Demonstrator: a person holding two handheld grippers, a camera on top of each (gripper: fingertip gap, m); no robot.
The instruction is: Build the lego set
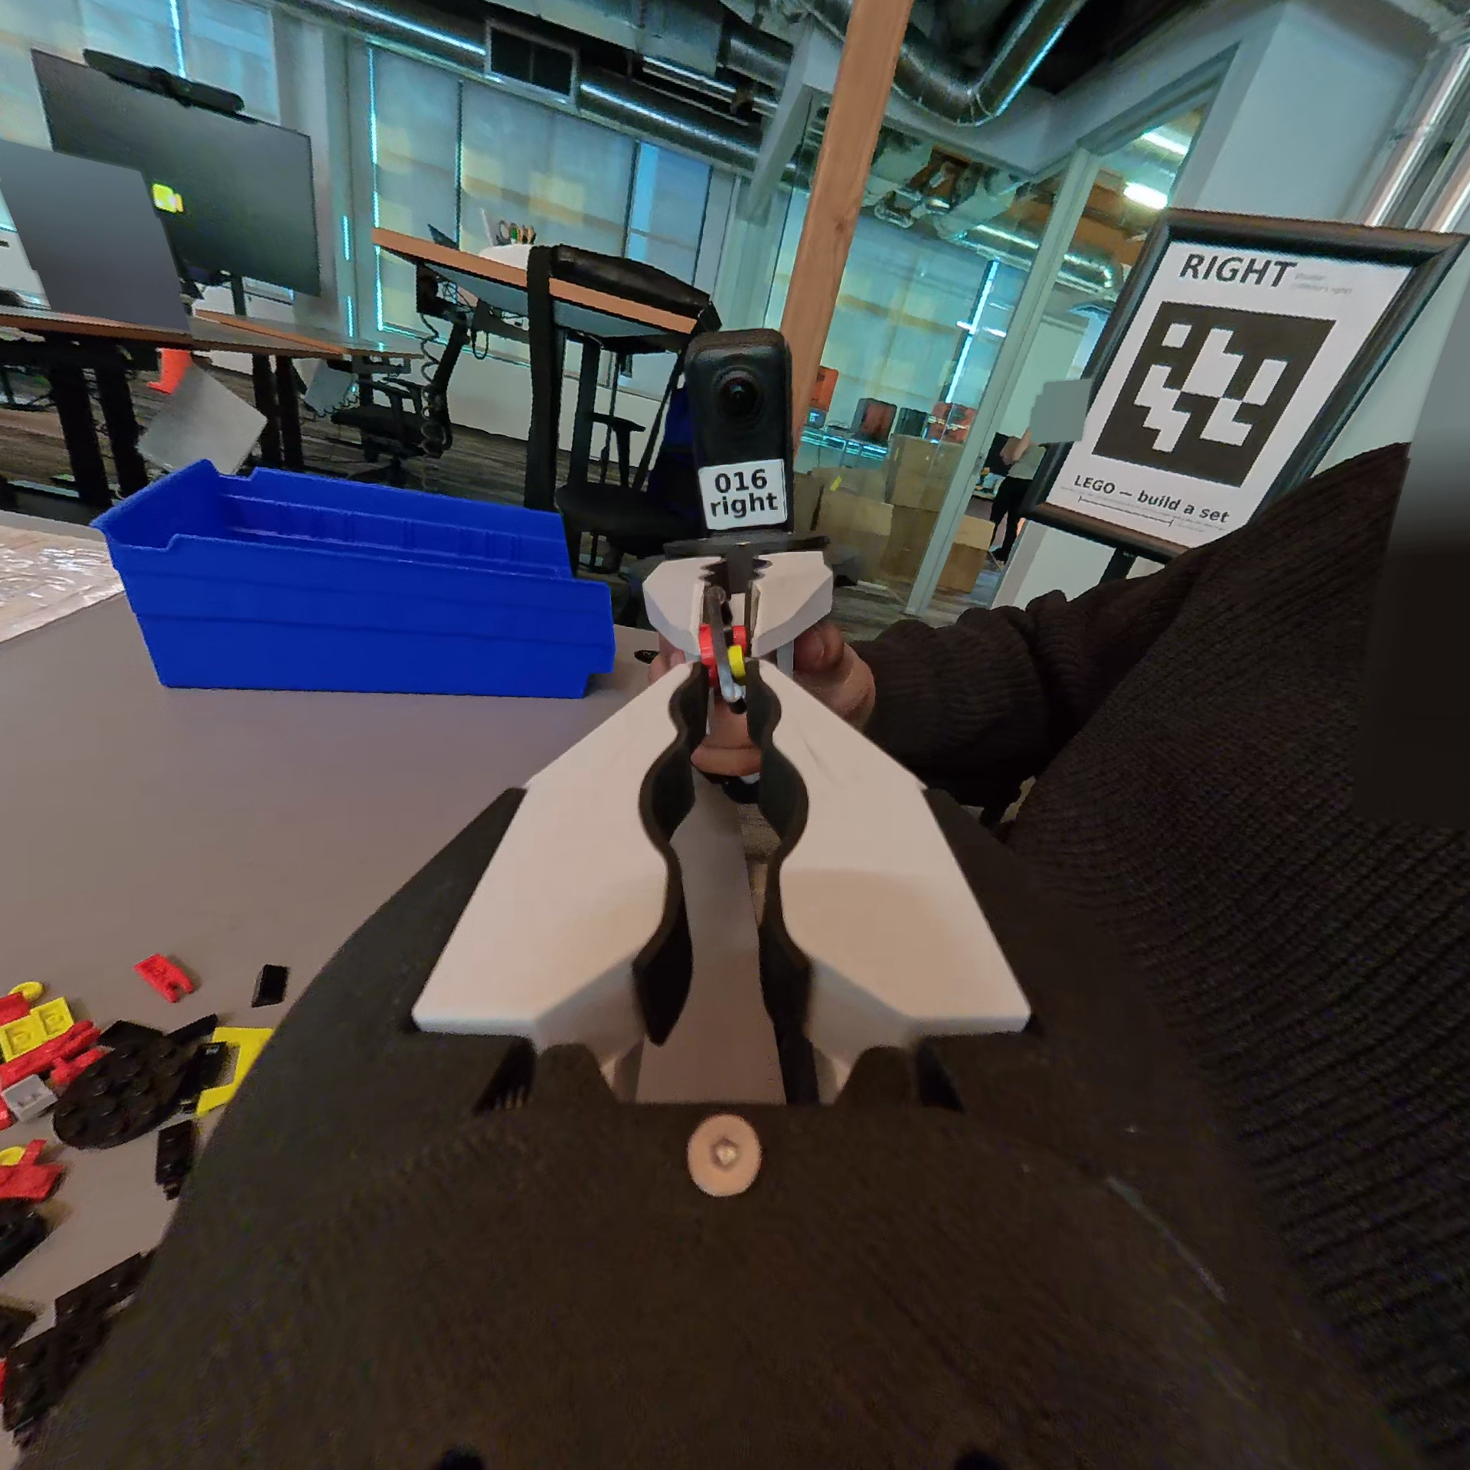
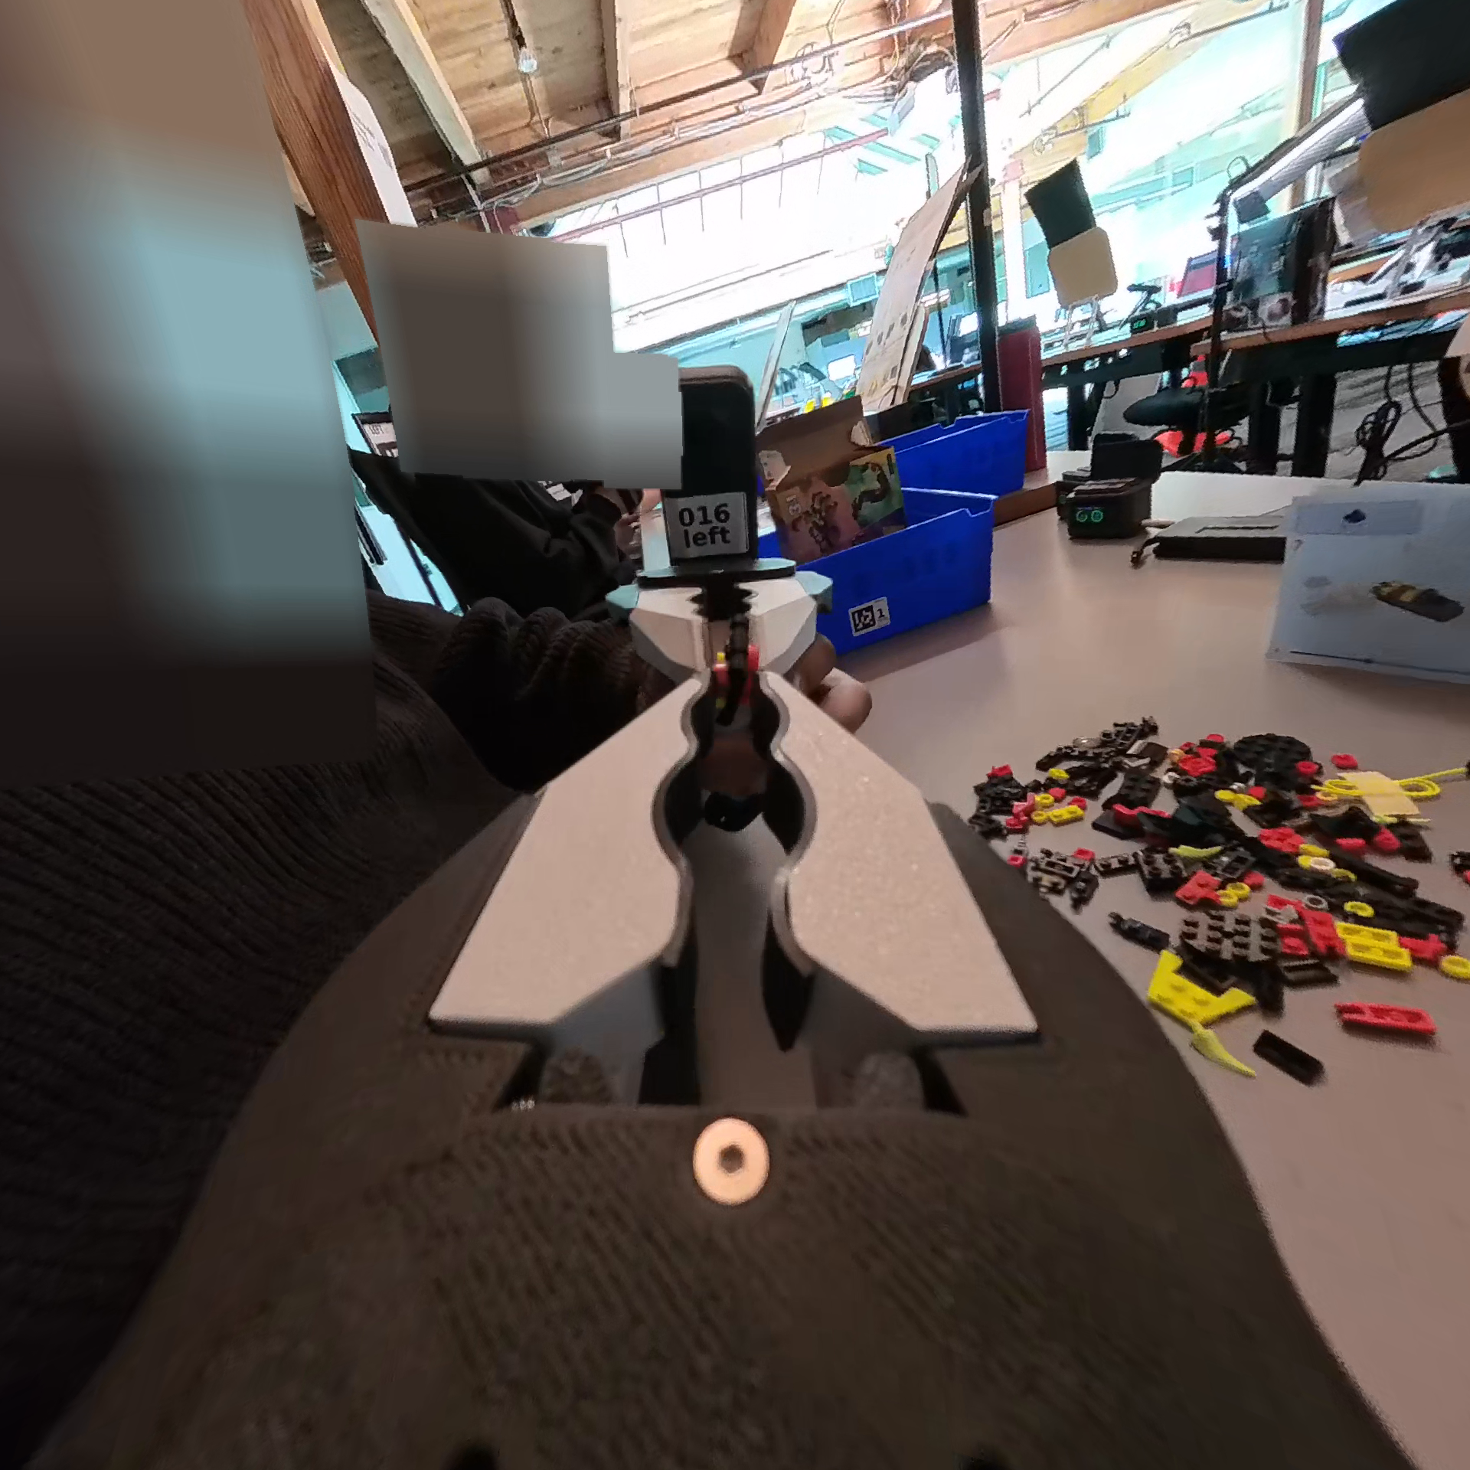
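Both grippers' fingers (image 1: 690, 700) pinch one small lego piece (image 1: 725, 656); white labels (image 1: 744, 493) unread

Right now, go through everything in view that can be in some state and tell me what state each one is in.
left gripper: fingers shut on the small lego assembly
right gripper: fingers shut on the same assembly, tip to tip with the left
small lego assembly: held in the air between both grippers
loose lego pieces: scattered flat on the table
near blue bin: upright, looks empty
instruction booklet: lying open on the table
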